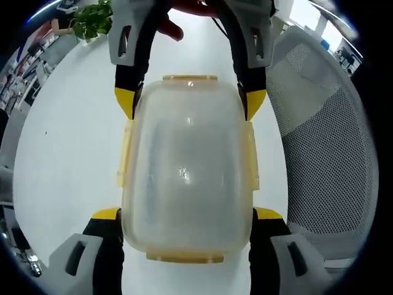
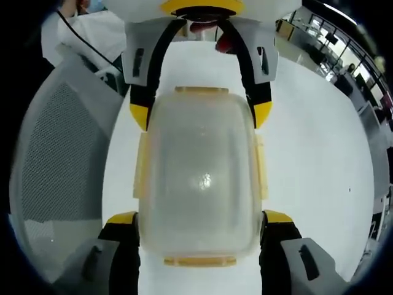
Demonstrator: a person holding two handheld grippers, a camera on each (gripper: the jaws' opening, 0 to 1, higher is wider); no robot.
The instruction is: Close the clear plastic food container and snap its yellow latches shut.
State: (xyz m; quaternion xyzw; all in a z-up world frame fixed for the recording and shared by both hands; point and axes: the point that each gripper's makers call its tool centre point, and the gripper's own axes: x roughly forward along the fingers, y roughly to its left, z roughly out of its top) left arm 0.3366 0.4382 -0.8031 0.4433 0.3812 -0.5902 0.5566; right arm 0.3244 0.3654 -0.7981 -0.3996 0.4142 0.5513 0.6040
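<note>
The clear plastic container (image 1: 187, 166) (image 2: 199, 178) lies on the white table (image 1: 73, 147) (image 2: 313, 141) with its lid on. Yellow latches (image 1: 124, 153) (image 2: 140, 166) run along its long sides, and one sits at each end; they look flared outward. My left gripper (image 1: 187, 214) straddles the near end in the left gripper view, its yellow-tipped jaws against the container's corners. My right gripper (image 1: 190, 101) clasps the opposite end the same way. In the right gripper view, the right gripper (image 2: 201, 216) is at the bottom and the left gripper (image 2: 201, 110) at the top.
A grey mesh chair (image 1: 325, 153) (image 2: 55, 160) stands close beside the table's edge. A green plant (image 1: 92, 21) sits at the table's far corner. A person's fingers (image 1: 171, 27) (image 2: 224, 40) show behind the opposite gripper. Office desks lie beyond.
</note>
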